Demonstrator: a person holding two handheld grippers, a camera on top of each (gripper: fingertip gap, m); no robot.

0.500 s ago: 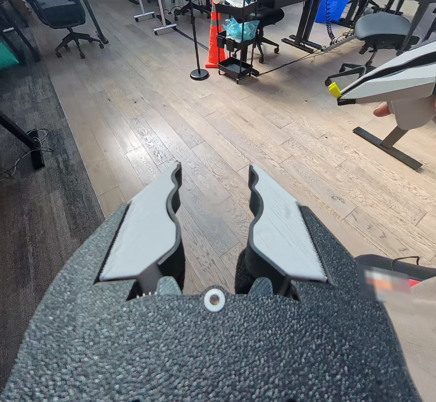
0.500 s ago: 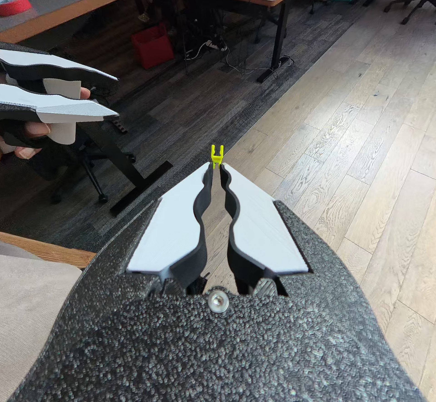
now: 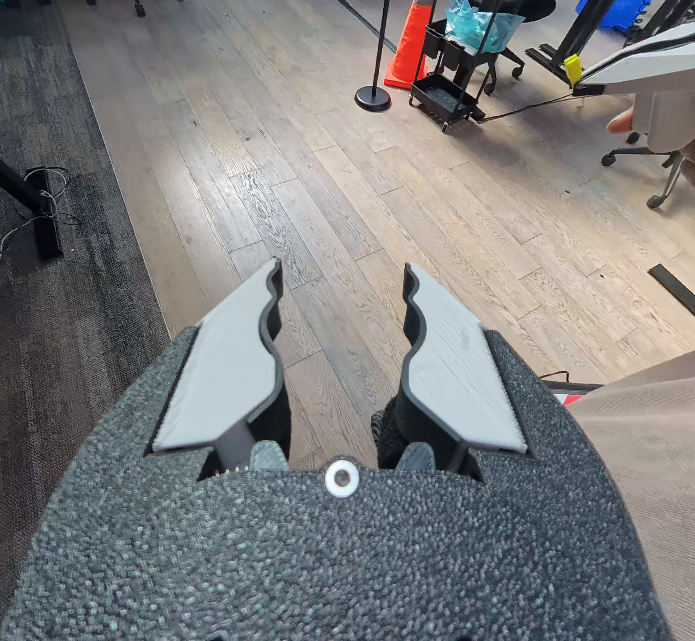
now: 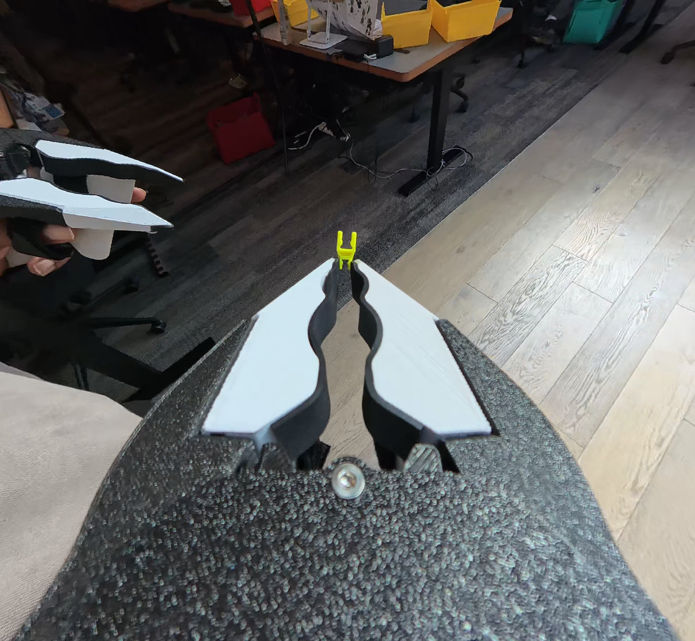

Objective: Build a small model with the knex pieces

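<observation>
Pale wood-plank floor [image 3: 338,157] fills most of both views, meeting dark carpet [image 4: 263,217] at left. Left gripper [image 3: 341,266], centre frame: grey ridged fingers spread wide, nothing between. Right gripper [image 4: 345,262] pinched on a small yellow-green forked plastic clip [image 4: 346,247], lower end hidden between tips. Orange cone [image 3: 417,29], upper right, top cut off.
</observation>
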